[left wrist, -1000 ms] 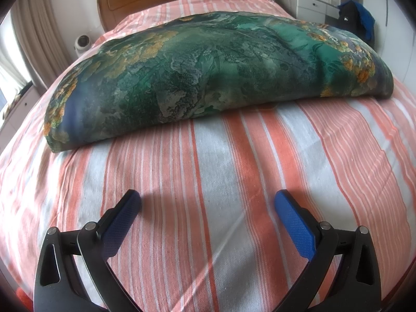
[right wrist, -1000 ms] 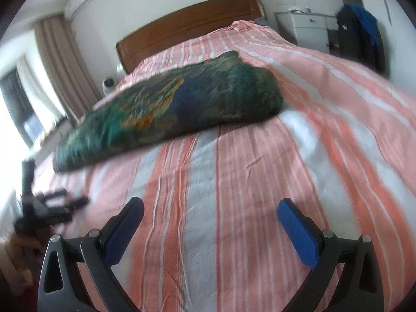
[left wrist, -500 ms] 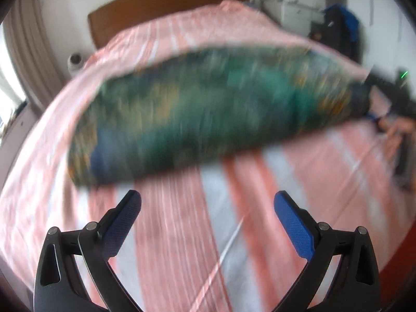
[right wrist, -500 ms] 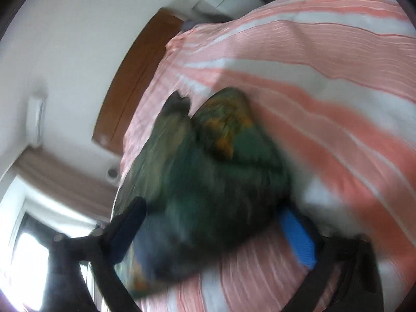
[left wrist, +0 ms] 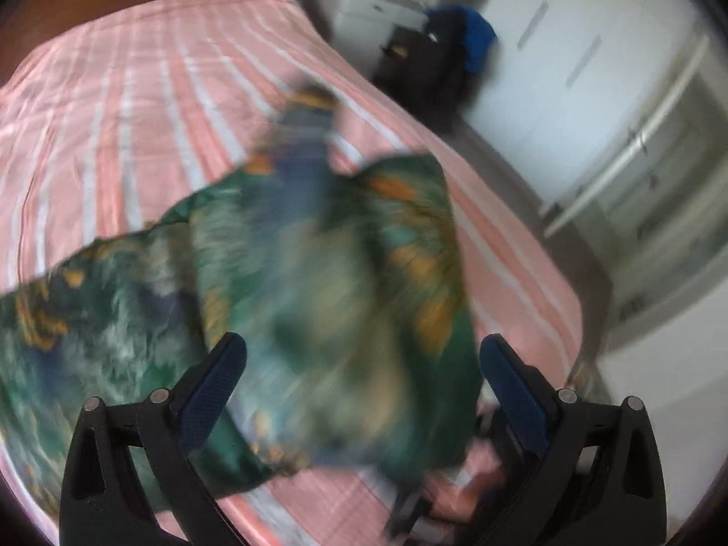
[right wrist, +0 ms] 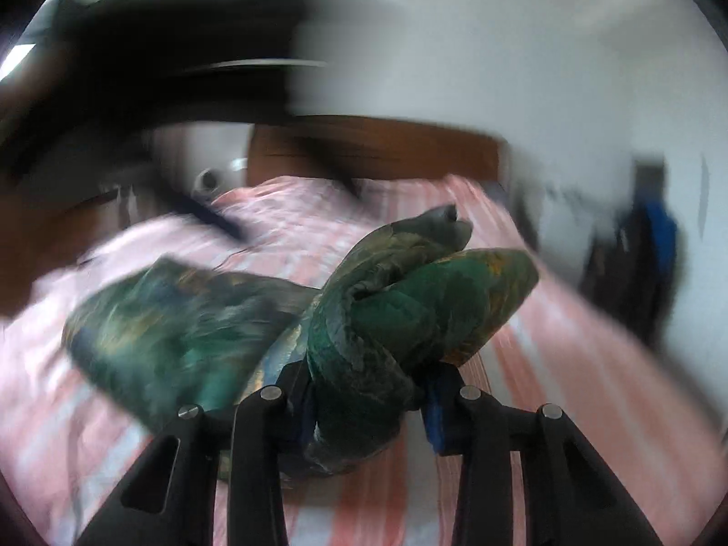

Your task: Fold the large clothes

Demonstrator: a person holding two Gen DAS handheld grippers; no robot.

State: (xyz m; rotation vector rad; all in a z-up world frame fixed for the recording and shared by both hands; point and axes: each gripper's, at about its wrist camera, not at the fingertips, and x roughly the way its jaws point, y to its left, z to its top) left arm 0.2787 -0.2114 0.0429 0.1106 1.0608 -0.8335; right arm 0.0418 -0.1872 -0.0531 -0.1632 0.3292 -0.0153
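Note:
A large green garment with orange and blue print [left wrist: 318, 273] lies crumpled and blurred on the pink striped bed [left wrist: 113, 113]. My left gripper [left wrist: 364, 377] hangs open above it, its blue pads [left wrist: 214, 382] wide apart and clear of the cloth. In the right wrist view my right gripper [right wrist: 371, 405] has its jaws closing on a bunched end of the garment [right wrist: 409, 309]. That end is squeezed between the pads and lifted off the bedspread [right wrist: 568, 364], curling over itself. The rest trails left on the bed.
A wooden headboard [right wrist: 386, 145] stands at the far end of the bed. A white dresser [left wrist: 364, 4], a dark chair draped with blue clothing [left wrist: 455, 45] and wardrobe doors [left wrist: 637, 159] line the right side. A dark blurred shape [right wrist: 159, 68] crosses the right wrist view's upper left.
The right gripper went from wide open over bare bedspread to clamped on the garment's end and lifted it. The left gripper rose and swung right, still open. The flat garment is now crumpled.

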